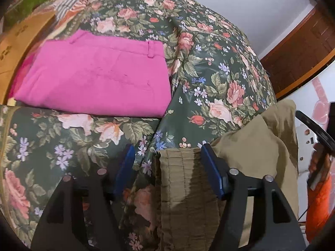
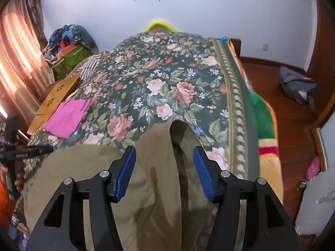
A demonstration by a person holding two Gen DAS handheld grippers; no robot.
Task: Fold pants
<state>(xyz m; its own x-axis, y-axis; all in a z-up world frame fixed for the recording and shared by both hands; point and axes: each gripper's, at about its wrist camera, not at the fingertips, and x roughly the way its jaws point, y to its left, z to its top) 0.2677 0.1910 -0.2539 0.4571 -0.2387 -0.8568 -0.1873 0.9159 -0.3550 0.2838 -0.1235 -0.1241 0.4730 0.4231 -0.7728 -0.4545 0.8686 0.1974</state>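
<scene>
Olive-khaki pants [image 2: 159, 167] lie spread on the floral bedspread [image 2: 163, 87], with the legs reaching away from me. My right gripper [image 2: 164, 152] is open and hovers just above the cloth, its blue pads on either side of a fold. My left gripper [image 1: 167, 152] is open over the pants' elastic waistband [image 1: 184, 184], with its right pad at the waistband's edge. The pants also show bunched at the right of the left wrist view [image 1: 257, 142].
Folded pink pants [image 1: 98, 75] lie on the bed's left side, also in the right wrist view [image 2: 67, 117]. A wooden board [image 2: 56, 100] and piled clutter stand beyond them. The bed's right edge [image 2: 240, 113] drops to a colourful blanket and wooden floor.
</scene>
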